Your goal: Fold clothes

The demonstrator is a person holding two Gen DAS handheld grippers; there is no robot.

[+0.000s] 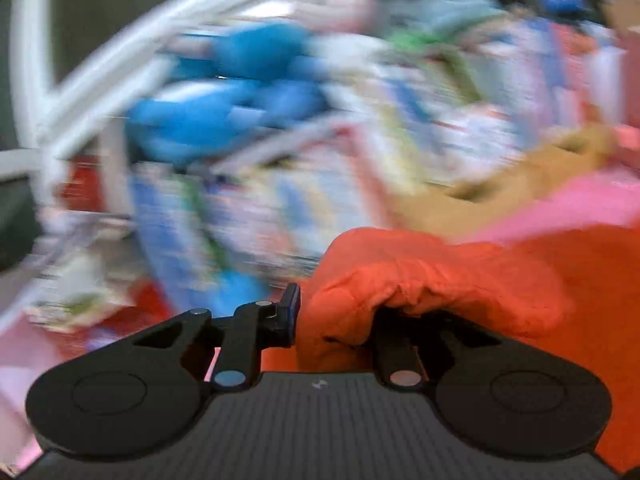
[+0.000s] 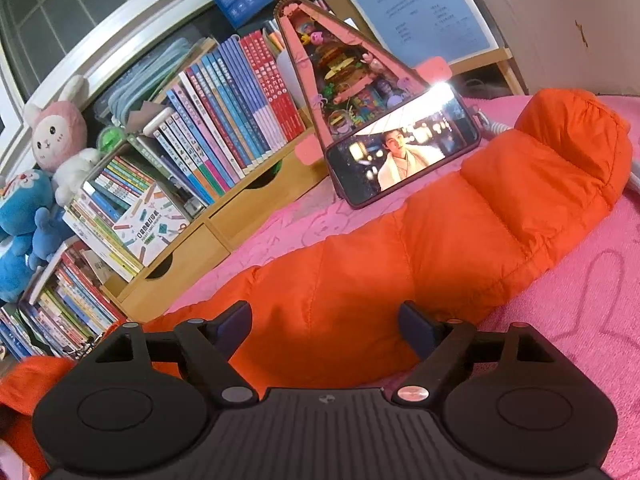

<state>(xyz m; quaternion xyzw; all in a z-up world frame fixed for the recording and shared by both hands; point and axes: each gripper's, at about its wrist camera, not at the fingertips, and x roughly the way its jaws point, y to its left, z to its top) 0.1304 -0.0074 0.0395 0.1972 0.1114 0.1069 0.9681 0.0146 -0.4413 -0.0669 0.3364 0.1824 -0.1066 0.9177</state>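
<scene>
One orange down jacket sprawled unfolded across pink cloth below propped phone; left gripper fingers clamped on jacket edge, right gripper fingers spread above it. Folding barely begun.

We look across a pink cloth with a raised line pattern covering the counter. Along its far edge runs a low wooden shelf unit with cut-out drawer fronts, and rows of books stand tilted on top of it. At its left end sit a pink rabbit plush and a blue plush. Behind them we see a white-framed window, dark outside. A phone with a lit screen leans against a pink triangular stand. A pale wall rises to the right.
</scene>
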